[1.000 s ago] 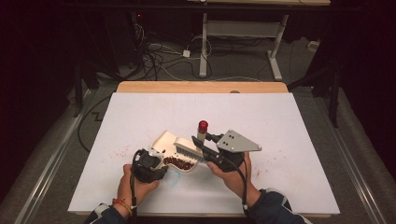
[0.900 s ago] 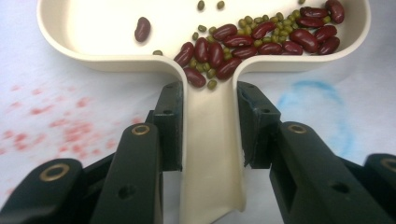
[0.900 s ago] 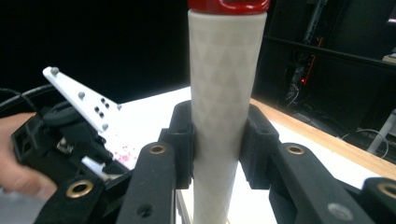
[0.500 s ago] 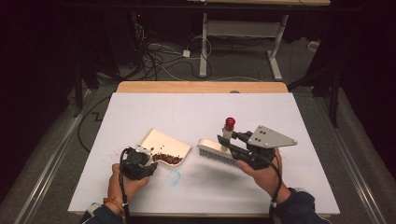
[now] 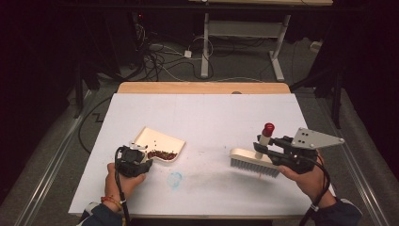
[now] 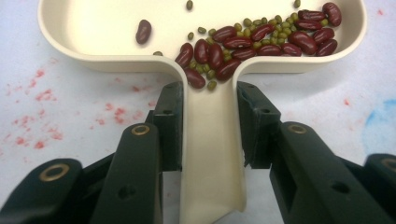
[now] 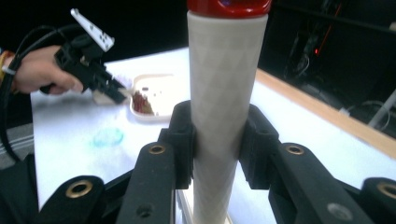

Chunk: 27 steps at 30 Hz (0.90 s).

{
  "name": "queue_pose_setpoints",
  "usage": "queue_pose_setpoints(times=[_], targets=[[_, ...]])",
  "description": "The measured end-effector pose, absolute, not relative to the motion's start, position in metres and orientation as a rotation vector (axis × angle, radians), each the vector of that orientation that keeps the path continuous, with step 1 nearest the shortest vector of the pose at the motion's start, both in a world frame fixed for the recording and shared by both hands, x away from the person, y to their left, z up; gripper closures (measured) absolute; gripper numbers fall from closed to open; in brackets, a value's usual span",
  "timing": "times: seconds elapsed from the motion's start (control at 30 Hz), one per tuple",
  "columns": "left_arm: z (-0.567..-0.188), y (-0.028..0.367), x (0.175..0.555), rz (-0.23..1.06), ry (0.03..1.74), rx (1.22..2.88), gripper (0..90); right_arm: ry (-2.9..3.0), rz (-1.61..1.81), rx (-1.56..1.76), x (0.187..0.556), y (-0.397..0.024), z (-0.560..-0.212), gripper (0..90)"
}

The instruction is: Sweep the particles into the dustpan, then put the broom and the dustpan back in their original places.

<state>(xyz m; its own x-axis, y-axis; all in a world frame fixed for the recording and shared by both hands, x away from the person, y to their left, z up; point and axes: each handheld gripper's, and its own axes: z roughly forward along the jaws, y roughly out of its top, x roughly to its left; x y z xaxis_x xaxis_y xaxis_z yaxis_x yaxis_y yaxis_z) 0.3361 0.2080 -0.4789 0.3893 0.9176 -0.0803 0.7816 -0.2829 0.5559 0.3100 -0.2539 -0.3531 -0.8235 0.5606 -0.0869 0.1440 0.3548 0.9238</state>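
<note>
A cream dustpan (image 5: 157, 141) rests on the white table at the left. Red kidney beans and small green beans (image 6: 252, 42) are heaped by its handle. My left gripper (image 6: 212, 100) is shut on that handle (image 6: 210, 154), one pad against each side; in the high view this gripper (image 5: 147, 160) sits at the pan's near edge. At the right, my right gripper (image 7: 223, 126) is shut on the upright white brush handle (image 7: 224, 79) with its red cap (image 5: 268, 127). The brush head (image 5: 251, 162), bristles down, is at the table surface beside my right gripper (image 5: 261, 147).
A blue smudge (image 5: 175, 179) marks the table between the hands, and red specks (image 6: 37, 93) lie near the dustpan. The table's wooden far edge (image 5: 202, 88) borders a dark floor with cables (image 5: 160, 56) and a desk frame (image 5: 244, 28).
My right gripper has carried the brush away from the dustpan to the right side of the table. My left gripper with the dustpan has slid a little left.
</note>
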Motion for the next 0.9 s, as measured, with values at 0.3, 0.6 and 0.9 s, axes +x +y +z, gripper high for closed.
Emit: queue_pose_setpoints(times=[0.3, 0.6, 0.9], targets=[[-0.478, 0.211, 0.343, 0.372, 1.505, 2.098, 63.6, 2.327, 1.422, 0.646, 0.302, -0.279, -0.360, 69.6], [-0.481, 0.210, 0.353, 0.379, 1.553, 2.046, 63.2, 2.399, 1.405, 0.640, 0.306, -0.280, -0.367, 69.4], [-0.482, 0.204, 0.352, 0.354, 1.542, 2.044, 51.6, 2.359, 1.380, 0.717, 0.320, -0.282, -0.366, 68.3]])
